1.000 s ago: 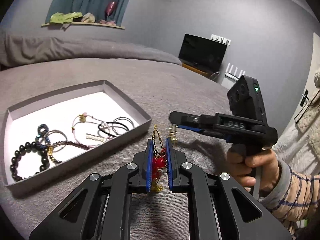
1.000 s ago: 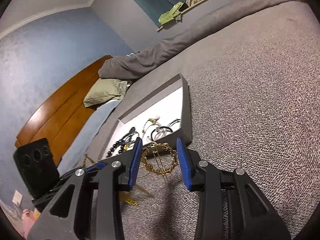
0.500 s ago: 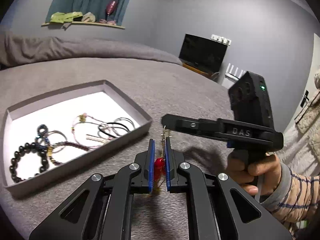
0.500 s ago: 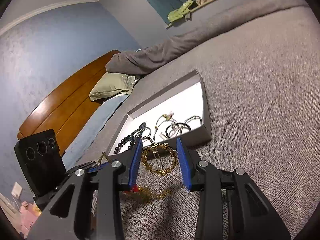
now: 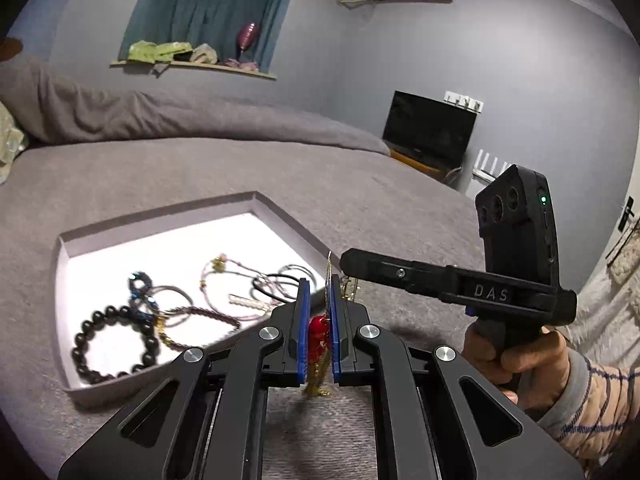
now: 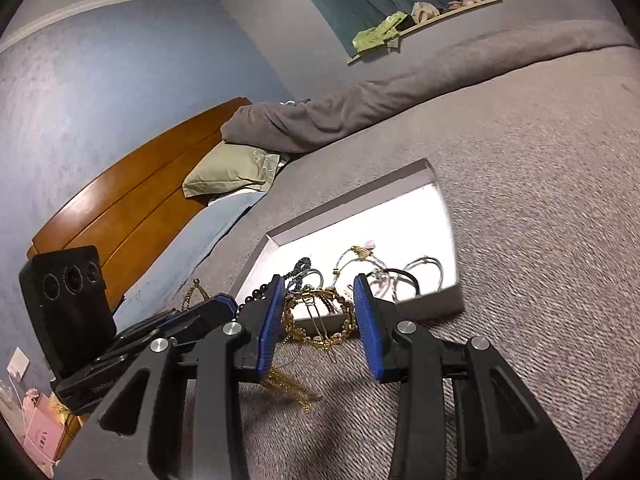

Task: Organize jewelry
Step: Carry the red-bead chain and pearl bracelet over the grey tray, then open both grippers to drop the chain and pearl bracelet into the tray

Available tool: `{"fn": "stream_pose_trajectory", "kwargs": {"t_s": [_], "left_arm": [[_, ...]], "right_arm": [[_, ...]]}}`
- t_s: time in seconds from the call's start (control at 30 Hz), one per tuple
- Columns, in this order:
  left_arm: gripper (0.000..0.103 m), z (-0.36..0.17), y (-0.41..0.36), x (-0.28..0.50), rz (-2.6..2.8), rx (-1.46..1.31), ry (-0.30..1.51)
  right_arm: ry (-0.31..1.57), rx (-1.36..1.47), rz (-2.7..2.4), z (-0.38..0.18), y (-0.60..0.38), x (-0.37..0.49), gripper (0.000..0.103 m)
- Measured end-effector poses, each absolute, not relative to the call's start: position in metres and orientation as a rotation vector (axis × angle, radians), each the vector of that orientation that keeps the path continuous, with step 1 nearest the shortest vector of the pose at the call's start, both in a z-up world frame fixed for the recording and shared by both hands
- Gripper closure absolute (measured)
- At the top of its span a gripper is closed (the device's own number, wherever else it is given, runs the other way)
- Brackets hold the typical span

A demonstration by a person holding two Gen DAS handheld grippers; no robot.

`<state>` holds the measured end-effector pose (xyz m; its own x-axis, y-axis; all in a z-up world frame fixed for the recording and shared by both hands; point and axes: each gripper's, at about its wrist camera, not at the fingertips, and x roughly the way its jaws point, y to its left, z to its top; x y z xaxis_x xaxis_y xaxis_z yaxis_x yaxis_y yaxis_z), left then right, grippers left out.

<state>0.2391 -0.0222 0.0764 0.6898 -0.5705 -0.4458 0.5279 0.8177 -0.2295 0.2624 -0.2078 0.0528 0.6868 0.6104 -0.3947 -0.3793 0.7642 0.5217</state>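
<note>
From the left cam, the left gripper (image 5: 319, 322) was clamped tight on a red-beaded gold chain (image 5: 318, 340) just off the tray's (image 5: 280, 210) near edge on the bed (image 5: 200, 172), and from the right cam the right gripper (image 6: 320, 316) was pinching a gold bracelet (image 6: 320, 322) at that same near edge.
</note>
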Motion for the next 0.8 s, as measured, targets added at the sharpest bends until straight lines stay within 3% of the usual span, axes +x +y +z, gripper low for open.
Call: {"fn": "stream_pose_trajectory", "kwargs": {"t_s": [0.53,0.8], "left_arm": [[0.093,0.091,0.009,0.276,-0.455,-0.068,0.466],[0.093,0.066,0.009,0.297,-0.382,-0.033,0.545]], "right_arm": [[0.508,0.297,0.539,0.079,-0.177,0.29,0.068],[0.583,0.224,0.5,0.055,-0.161,0.317,0.067]]}}
